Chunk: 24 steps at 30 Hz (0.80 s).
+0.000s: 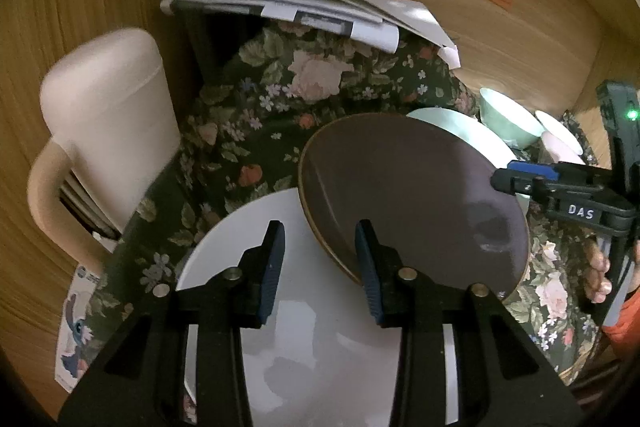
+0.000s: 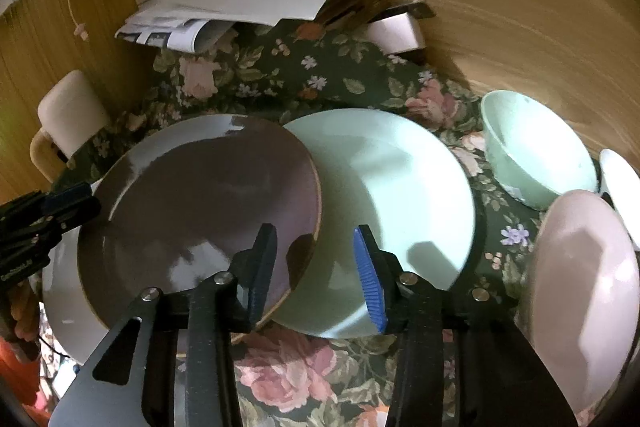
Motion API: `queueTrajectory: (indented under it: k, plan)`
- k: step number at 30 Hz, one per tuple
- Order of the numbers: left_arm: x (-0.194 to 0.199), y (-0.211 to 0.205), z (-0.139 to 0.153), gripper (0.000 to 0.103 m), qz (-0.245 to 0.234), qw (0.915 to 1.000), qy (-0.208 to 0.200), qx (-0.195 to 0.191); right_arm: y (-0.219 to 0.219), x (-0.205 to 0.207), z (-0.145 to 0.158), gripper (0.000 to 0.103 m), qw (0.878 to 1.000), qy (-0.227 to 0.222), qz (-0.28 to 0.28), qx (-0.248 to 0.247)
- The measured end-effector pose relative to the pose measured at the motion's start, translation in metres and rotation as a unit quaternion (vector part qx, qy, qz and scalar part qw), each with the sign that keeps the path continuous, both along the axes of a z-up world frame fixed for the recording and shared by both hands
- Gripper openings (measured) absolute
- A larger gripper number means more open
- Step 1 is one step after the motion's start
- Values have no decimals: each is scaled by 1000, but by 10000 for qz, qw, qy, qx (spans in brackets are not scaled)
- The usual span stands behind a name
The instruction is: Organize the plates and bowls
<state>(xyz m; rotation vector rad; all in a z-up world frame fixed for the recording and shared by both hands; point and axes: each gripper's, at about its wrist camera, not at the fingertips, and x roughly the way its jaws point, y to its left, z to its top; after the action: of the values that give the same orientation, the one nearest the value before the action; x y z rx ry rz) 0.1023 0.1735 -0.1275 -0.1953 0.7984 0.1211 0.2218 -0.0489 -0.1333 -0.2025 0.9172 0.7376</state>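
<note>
though the floral cloth (image 2: 304,75) covered the whole tabletop, the crockery took up most of it; the brown plate (image 2: 200,203) lay tilted in the middle, its left side resting on the white plate (image 1: 248,227) and its right edge lapping over the mint plate (image 2: 392,195); to the right stood the pink bowl (image 2: 584,291), close to the camera, with the mint bowl (image 2: 536,155) behind it and a white bowl (image 2: 620,183) at the frame edge; a cream mug (image 1: 104,131) sat at the left and a heap of papers (image 1: 304,3) at the back by the wooden wall; the left tool (image 1: 320,263) hung over the white plate beside the brown plate's near rim, its jaws narrowed but parted, gripping nothing; the right tool (image 2: 316,267) hung where the brown plate met the mint one, jaws likewise partly closed, pads not pressing either plate.
</note>
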Motion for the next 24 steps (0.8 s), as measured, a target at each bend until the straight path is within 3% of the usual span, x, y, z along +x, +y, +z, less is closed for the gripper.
queueTrajectory:
  k: [6, 16, 24]
  plan:
    - [6, 3, -4, 31, -69, 9995, 153, -270, 9, 7, -8, 26, 9997, 214, 94, 30]
    - [15, -4, -6, 29, -276, 9992, 190, -208, 12, 14, -14, 26, 9991, 394, 107, 151]
    - [17, -6, -6, 29, -135, 9995, 235, -135, 10, 11, -9, 24, 9989, 372, 56, 284]
